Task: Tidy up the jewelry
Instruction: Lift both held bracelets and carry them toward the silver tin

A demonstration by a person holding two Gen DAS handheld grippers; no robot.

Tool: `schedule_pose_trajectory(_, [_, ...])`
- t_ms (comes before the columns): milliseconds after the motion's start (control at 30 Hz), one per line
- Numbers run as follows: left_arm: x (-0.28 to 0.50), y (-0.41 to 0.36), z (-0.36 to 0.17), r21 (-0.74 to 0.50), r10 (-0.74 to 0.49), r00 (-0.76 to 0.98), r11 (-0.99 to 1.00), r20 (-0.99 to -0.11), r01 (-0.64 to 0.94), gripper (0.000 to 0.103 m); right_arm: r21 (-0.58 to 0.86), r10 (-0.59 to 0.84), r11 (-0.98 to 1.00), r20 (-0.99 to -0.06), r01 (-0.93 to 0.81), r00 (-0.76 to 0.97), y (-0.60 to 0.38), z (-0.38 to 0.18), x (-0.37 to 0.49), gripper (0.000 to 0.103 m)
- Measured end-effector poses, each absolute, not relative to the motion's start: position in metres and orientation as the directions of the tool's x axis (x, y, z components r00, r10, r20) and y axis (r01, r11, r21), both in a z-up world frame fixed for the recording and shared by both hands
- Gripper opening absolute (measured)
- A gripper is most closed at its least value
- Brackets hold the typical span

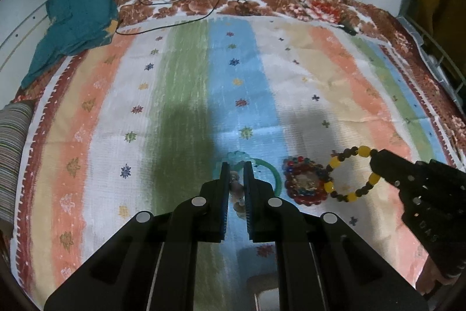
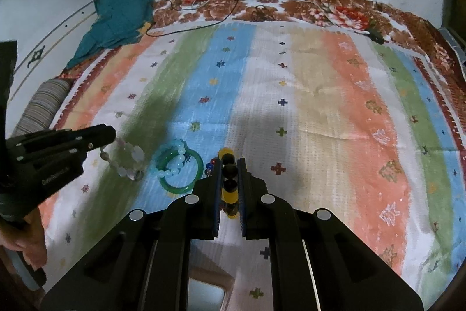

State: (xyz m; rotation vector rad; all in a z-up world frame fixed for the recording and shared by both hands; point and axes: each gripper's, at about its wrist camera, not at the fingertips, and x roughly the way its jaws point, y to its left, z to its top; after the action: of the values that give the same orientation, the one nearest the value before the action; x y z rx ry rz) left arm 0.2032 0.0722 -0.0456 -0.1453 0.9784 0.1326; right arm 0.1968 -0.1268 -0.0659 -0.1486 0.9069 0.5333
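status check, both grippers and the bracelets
Left hand-held gripper shut on pale bead bracelet. Right hand-held gripper shut on yellow bead bracelet. Green bangle, red beaded piece on cloth. Nothing blocking.

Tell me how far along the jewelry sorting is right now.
Nothing looks sorted yet. In hand: the right gripper is shut on the yellow and dark bead bracelet, and the left gripper is shut on the pale bead bracelet. Left on the striped cloth: the green bangle, the light blue bead bracelet lying across it, and the red beaded piece.
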Motion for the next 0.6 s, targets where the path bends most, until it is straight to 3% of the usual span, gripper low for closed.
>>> schedule_pose_trajectory(600, [0.165,0.047,-0.025,-0.084,0.01,0.585,0.988,-0.811,-0.133,0.009,0.092,0.383,0.861,-0.764,-0.5,0.519,-0.159,-0.048,0.156,0.011])
